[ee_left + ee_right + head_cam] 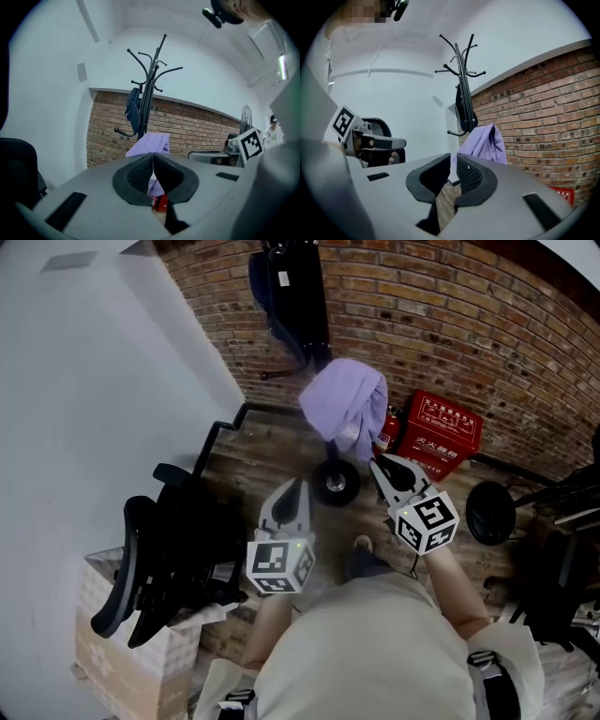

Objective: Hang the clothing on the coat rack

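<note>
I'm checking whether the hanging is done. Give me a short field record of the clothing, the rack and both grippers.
purple garment: hangs low on the coat rack
dark garment: hangs higher on the same rack
left gripper: jaws together, nothing held
right gripper: jaws slightly apart, nothing between them
red box: on the floor by the brick wall

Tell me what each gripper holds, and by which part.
Nothing is held. The left gripper is shut on nothing; the right gripper has its jaws slightly apart, empty. The lilac cloth garment hangs on the black coat rack, clear of both.
</note>
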Motion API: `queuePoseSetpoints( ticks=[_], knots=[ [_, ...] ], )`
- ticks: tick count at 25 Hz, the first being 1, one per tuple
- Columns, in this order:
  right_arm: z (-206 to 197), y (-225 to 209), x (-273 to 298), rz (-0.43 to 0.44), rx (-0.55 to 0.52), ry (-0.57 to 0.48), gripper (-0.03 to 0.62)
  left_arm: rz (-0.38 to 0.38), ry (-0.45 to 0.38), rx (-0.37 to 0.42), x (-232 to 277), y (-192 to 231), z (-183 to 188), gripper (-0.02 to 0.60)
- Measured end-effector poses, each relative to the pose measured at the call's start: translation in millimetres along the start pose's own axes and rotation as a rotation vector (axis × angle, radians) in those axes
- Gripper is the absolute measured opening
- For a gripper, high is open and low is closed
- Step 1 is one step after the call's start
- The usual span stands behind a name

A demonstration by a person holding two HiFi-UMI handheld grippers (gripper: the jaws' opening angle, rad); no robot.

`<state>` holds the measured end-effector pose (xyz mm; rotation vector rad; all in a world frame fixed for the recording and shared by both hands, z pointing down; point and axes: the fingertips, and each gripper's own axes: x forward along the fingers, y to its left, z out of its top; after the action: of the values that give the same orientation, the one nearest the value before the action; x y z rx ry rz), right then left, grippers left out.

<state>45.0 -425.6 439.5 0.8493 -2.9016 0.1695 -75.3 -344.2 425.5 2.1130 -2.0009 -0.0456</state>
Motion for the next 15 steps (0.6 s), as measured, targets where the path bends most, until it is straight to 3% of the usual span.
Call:
queuePoseSetpoints(
  ticks=[15],
  knots=[
    [17, 78, -78, 0.000, -0.054, -0.047, 0.008, -0.021, -0.008, -0.023, -82, -35, -21, 0.005]
  ],
)
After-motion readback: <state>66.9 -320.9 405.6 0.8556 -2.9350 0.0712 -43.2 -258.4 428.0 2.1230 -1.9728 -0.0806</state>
